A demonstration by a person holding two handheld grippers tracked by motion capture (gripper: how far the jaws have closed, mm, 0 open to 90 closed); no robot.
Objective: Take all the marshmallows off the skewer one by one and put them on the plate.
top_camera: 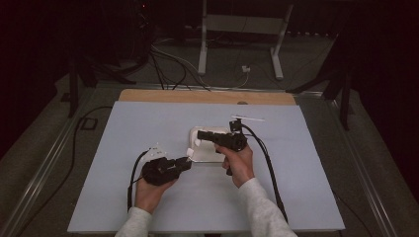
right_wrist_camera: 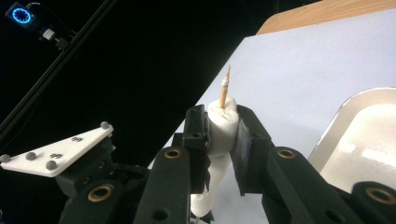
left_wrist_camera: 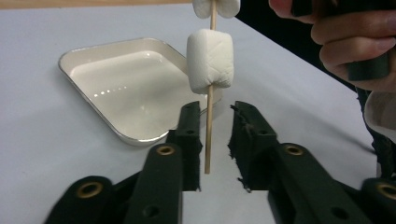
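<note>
A: What is shown at the centre of the surface (top_camera: 148, 197)?

B: A wooden skewer (left_wrist_camera: 208, 135) is held upright over the white tray (top_camera: 210, 157), with two marshmallows threaded on it. The upper marshmallow (right_wrist_camera: 223, 128) is pinched between the fingers (right_wrist_camera: 198, 140) of the right gripper (top_camera: 203, 134), the pointed tip of the skewer emerging at 12 o'clock above it. The lower marshmallow (left_wrist_camera: 210, 60) is seen in the left gripper view, just above the fingers of the left gripper (top_camera: 187, 161).

A: How are the left fingers set?

B: They are spread slightly; the bare lower end of the skewer stands in the gap between them, close against one finger (left_wrist_camera: 190, 140), and is not clamped by both.

A: Where does the tray lie?

B: From the left gripper it lies at about 10 o'clock, flat on the surface, and is seen to be empty.

A: How far is the work judged to have advanced?

B: Threading may be taken as done for two pieces, and the tray holds no more. What is left is judged to be the spacing of the marshmallows along the skewer, or its setting down.
</note>
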